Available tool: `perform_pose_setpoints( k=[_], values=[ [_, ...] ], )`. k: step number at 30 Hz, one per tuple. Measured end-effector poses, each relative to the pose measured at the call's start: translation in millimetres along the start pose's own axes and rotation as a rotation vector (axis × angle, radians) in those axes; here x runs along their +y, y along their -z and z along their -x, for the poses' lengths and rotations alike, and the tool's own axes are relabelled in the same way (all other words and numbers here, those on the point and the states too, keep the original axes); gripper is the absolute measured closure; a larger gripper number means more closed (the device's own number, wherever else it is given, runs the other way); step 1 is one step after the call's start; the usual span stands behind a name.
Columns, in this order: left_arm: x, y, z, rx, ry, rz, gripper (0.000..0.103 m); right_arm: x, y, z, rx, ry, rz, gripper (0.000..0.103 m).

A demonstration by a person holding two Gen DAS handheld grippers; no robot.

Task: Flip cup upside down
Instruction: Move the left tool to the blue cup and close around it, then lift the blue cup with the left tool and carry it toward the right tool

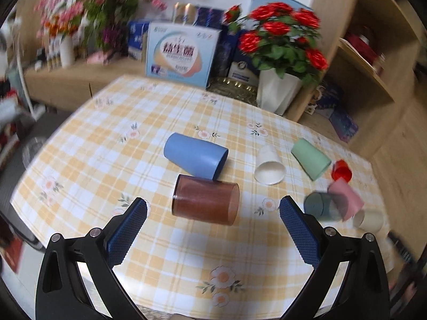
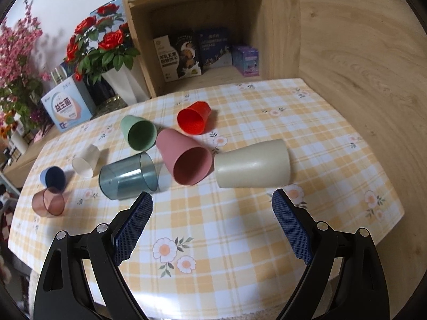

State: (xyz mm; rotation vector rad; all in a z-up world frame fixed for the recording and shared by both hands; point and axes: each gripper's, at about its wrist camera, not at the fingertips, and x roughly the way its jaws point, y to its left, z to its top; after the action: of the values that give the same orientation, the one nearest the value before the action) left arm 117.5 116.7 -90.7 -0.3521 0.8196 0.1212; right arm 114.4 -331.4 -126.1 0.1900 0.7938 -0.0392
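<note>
Eight cups lie tipped over on the checked surface. The left gripper hangs with its jaws wide apart around nothing, the brown see-through cup just beyond, touching the blue cup. The right gripper, equally spread and empty, faces the cream cup and pink cup.

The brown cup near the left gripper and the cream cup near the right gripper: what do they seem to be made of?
The brown see-through cup looks like glossy clear-tinted plastic: the checked tablecloth shows through its wall. The cream opaque cup looks like matte plastic, possibly a fibre blend: only a soft highlight.
</note>
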Motion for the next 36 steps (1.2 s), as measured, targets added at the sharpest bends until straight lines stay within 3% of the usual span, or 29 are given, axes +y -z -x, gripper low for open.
perform_pose_setpoints(
  k=[4,5,7,12,18,23,33,36],
  values=[
    [24.0,-33.3,-36.8,0.090,0.050,0.189,0.007,1.6,1.1,-12.3,0.020,-0.008,0.005,0.015],
    [30.1,-43.1,-50.1,0.114,0.054,0.235,0.013,1.7,1.7,-15.6,0.028,-0.010,0.005,0.015],
    [39.3,-57.6,-76.9,0.163,0.061,0.314,0.015,1.5,3.4,-21.4,0.046,-0.012,0.004,0.015],
    [58.3,-72.4,-140.2,0.303,0.066,0.488,0.017,-0.6,2.0,-32.4,0.070,-0.002,0.002,0.015],
    [58.9,-73.2,-178.6,0.371,0.040,0.497,0.028,-6.6,-1.3,-45.6,0.090,0.016,-0.018,0.015],
    [52.9,-78.9,-195.5,0.395,0.053,0.465,0.030,-6.0,-1.8,-56.3,0.114,0.015,-0.017,0.015],
    [27.2,-84.0,-233.9,0.476,0.063,0.335,0.032,-0.6,-3.1,-62.8,0.130,0.018,-0.003,0.015],
    [20.7,-85.2,-234.2,0.469,0.052,0.282,0.035,0.5,-3.9,-63.1,0.134,0.019,-0.006,0.015]
  ],
)
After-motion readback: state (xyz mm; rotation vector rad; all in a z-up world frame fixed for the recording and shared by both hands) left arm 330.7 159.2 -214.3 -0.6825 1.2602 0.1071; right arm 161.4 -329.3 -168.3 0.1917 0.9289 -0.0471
